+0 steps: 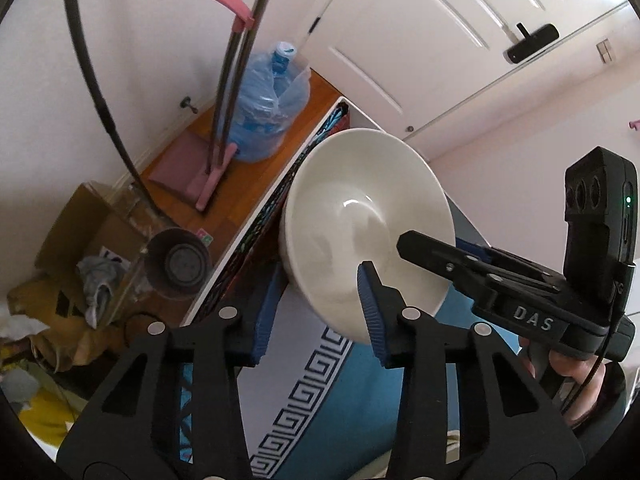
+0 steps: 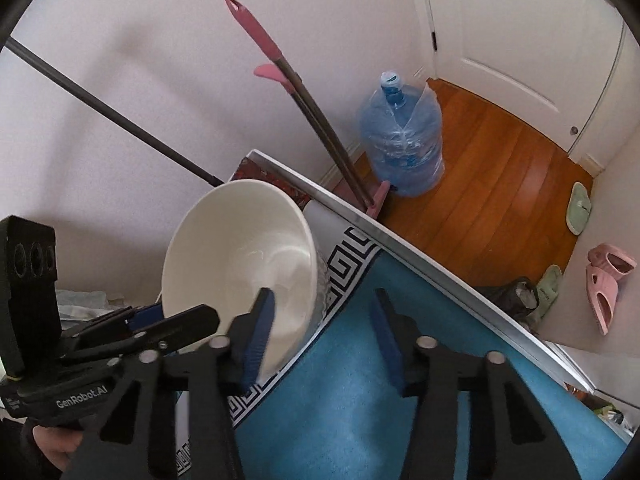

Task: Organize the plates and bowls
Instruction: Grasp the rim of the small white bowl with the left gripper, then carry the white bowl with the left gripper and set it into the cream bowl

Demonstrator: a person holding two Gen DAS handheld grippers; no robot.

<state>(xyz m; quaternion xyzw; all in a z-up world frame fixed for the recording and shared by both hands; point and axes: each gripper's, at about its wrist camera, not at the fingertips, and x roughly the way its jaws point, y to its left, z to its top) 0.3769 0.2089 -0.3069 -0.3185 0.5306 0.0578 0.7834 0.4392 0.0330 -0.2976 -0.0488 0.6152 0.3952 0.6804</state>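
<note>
A white bowl is held tilted in the air above the blue mat; it also shows in the right wrist view. In the left wrist view my right gripper comes in from the right and is shut on the bowl's rim. In the right wrist view my left gripper comes in from the left and also clamps the rim. Seen from its own camera, each gripper's blue pads stand wide apart, one pad in front of the bowl, so the views disagree.
The table has a white edge and a patterned mat border. Beyond it on the wooden floor stand a blue water jug and a pink-handled mop. Slippers lie at the right. A cardboard box sits at the left.
</note>
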